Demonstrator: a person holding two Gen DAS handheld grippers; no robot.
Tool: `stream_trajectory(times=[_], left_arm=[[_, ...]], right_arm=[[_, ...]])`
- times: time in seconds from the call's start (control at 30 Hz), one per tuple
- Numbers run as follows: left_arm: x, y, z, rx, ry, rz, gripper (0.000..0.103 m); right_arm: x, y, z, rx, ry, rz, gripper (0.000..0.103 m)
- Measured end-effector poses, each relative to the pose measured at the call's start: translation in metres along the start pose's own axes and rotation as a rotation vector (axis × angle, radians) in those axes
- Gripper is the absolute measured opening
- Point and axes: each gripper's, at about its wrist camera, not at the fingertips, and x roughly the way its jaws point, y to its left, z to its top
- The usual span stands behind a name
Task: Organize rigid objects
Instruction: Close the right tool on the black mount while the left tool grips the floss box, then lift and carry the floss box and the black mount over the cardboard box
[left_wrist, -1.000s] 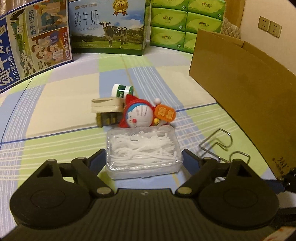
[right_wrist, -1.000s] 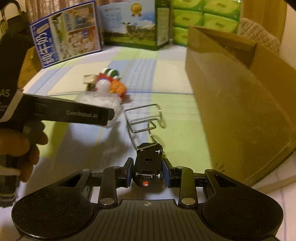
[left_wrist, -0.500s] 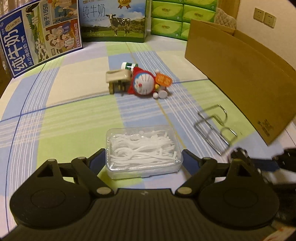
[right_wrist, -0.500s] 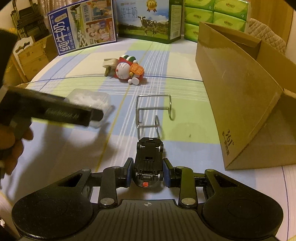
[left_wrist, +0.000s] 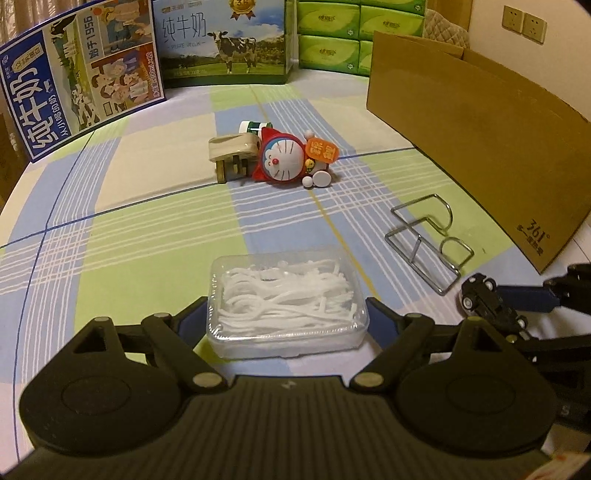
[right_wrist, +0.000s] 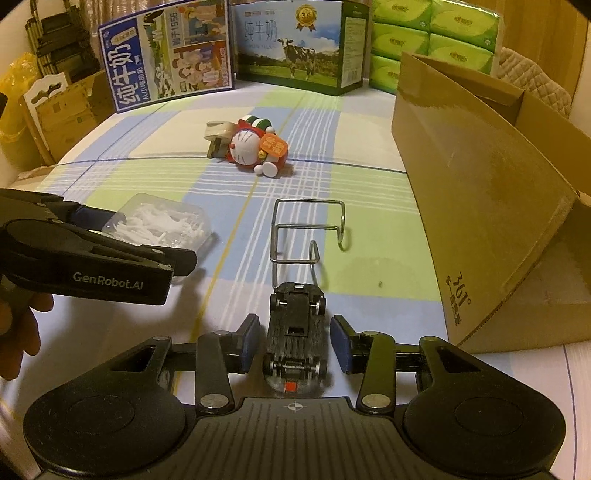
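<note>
My left gripper (left_wrist: 286, 314) is shut on a clear plastic box of white floss picks (left_wrist: 286, 299), also in the right wrist view (right_wrist: 159, 223). My right gripper (right_wrist: 294, 341) is open, its pads standing apart from a black toy car (right_wrist: 295, 332) lying upside down between them on the checked cloth; the car also shows in the left wrist view (left_wrist: 487, 301). A wire rack (right_wrist: 306, 232) lies just beyond the car. A Doraemon figure (left_wrist: 291, 158), a beige toy (left_wrist: 231, 149) and a green-capped bottle (left_wrist: 255, 127) lie together farther off.
A large open cardboard box (right_wrist: 480, 192) stands on the right. Milk cartons (left_wrist: 221, 40) and green tissue packs (left_wrist: 351, 33) line the far edge. The left gripper body (right_wrist: 85, 258) and a hand are at the left of the right wrist view.
My right gripper has opened and let go of the black toy car, which now lies on the cloth. My left gripper still holds the floss box and has drawn back from the Doraemon figure.
</note>
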Motion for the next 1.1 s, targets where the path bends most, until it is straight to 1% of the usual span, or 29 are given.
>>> stream_trajectory(times=[0.03,0.07,0.4,0.6,0.7,0.77,0.93,1.1], left_arm=[[0.001,0.0,0.001,-0.004,-0.001,0.003,0.085],[0.002,0.0,0.002,-0.006,-0.003,0.007,0.085],[0.005,-0.001,0.003,-0.002,0.004,0.03,0.083],[-0.008,0.004,0.008,-0.018,-0.048,0.042,0.083],[-0.009,0.006,0.009,-0.035,-0.044,0.04,0.083],[-0.009,0.006,0.009,-0.029,-0.041,0.043,0.083],[-0.021,0.004,0.018,-0.019,-0.074,0.05,0.083],[-0.036,0.001,0.021,-0.061,-0.078,0.057,0.083]], right_arm=[[0.0,0.001,0.0,0.002,0.0,-0.006,0.031],[-0.001,0.001,0.0,0.002,-0.003,-0.011,0.027],[0.001,-0.002,0.002,0.02,0.0,-0.002,0.027],[-0.003,-0.004,0.004,0.035,-0.019,0.0,0.027],[-0.005,-0.005,0.005,0.044,-0.027,-0.001,0.027],[-0.006,-0.006,0.006,0.051,-0.034,-0.003,0.027],[-0.012,-0.008,0.01,0.061,-0.072,-0.003,0.027],[-0.017,-0.01,0.013,0.067,-0.076,0.003,0.027]])
